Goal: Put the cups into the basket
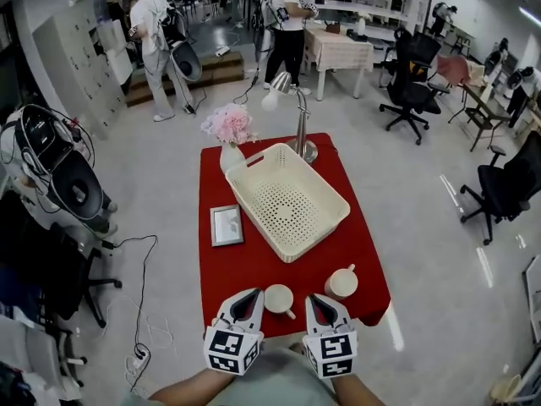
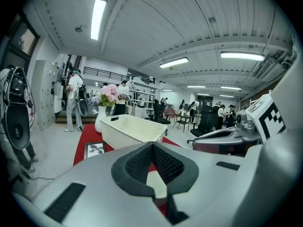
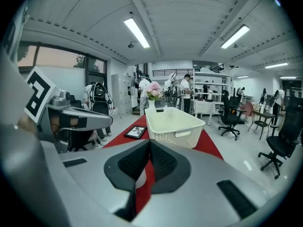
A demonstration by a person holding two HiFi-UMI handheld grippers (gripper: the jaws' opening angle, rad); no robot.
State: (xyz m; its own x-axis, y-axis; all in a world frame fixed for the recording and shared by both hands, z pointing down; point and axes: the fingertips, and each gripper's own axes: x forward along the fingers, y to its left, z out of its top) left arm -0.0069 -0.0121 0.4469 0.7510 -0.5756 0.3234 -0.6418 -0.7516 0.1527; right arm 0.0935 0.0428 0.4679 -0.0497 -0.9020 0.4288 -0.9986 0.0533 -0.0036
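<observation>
A counter draped in a red cloth (image 1: 254, 269) stands in a busy workshop. A cream perforated plastic basket (image 1: 287, 200) sits empty at its middle, angled across the cloth. At the near edge, the left hand-held gripper (image 1: 248, 299) and the right hand-held gripper (image 1: 318, 303) point toward the basket, both with jaws closed tip to tip and gripping nothing.

Between them sits a small cream cup with a side handle (image 1: 278, 299), just right of the left hand-held gripper. A second cream handled cup (image 1: 342, 282) stands farther right, near the counter's right edge, just beyond the right hand-held gripper. Both cups are upright on the cloth, well short of the basket.

The cups look like glazed ceramic: light and rigid, probably slick and liable to chip if dropped. The wall at the rim, one jaw inside and one outside, looks a surer hold than the thin handle, and the jaws must open first.
</observation>
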